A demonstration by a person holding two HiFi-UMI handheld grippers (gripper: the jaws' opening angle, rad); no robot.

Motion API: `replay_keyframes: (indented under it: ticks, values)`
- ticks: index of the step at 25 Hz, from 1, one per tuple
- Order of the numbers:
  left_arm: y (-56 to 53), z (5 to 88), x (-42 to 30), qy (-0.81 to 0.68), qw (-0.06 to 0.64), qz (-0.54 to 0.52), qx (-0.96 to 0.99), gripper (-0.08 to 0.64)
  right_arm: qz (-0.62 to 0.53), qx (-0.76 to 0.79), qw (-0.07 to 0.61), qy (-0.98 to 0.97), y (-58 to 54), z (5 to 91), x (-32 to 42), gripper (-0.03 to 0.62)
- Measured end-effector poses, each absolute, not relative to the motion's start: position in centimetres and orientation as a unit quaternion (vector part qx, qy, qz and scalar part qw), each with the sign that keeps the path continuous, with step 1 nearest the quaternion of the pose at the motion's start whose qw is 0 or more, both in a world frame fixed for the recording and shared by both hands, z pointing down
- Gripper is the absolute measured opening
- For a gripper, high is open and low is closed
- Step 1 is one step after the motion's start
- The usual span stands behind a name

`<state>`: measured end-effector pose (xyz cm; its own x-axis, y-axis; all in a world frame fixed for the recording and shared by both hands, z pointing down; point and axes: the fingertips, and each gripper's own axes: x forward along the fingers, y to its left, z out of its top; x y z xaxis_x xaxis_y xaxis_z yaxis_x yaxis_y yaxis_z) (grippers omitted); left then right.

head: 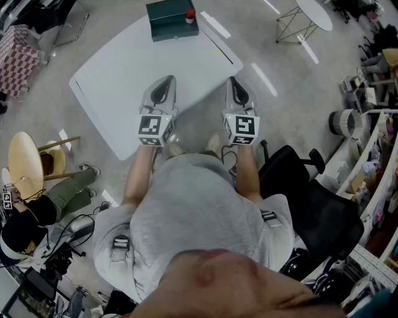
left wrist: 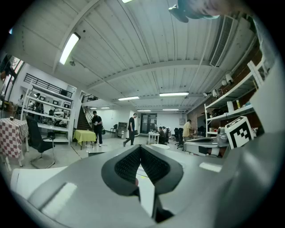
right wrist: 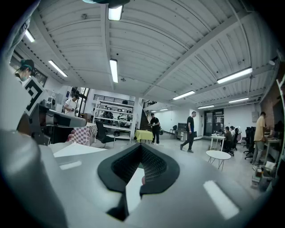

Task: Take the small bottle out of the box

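We wear a light grey short-sleeved T-shirt (head: 199, 214) with black buckled straps (head: 120, 243) at both shoulders. Our left gripper (head: 165, 82) and right gripper (head: 234, 82) are pale grey moulded shells with black, finely ribbed pads (left wrist: 127, 165). Each carries a white cube with black square markers (head: 154, 128).

Hidden and unresolved items
Box (head: 172, 20) interior is not visible; the red-capped item (head: 190, 15) at its right edge is too small to identify; left tongs (head: 163, 84) and right tongs (head: 236, 84) cover part of the desk (head: 112, 87) edge.
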<state>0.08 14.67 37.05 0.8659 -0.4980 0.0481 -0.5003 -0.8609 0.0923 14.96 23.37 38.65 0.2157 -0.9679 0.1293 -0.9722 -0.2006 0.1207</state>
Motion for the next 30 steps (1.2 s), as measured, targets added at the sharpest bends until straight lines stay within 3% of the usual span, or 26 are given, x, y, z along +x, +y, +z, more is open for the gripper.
replay_keyframes:
  ticks: [18, 30]
  values:
    - [13.1, 36.7, -0.9, -0.259, 0.058, 0.001, 0.964, 0.011, 0.015, 0.769, 0.087, -0.633, 21.6, 38.9, 13.0, 0.003]
    - [3.9, 38.9, 4.6, -0.314, 0.065, 0.005, 0.947, 0.011, 0.023, 0.734, 0.090, -0.672, 10.6, 41.3, 19.4, 0.003]
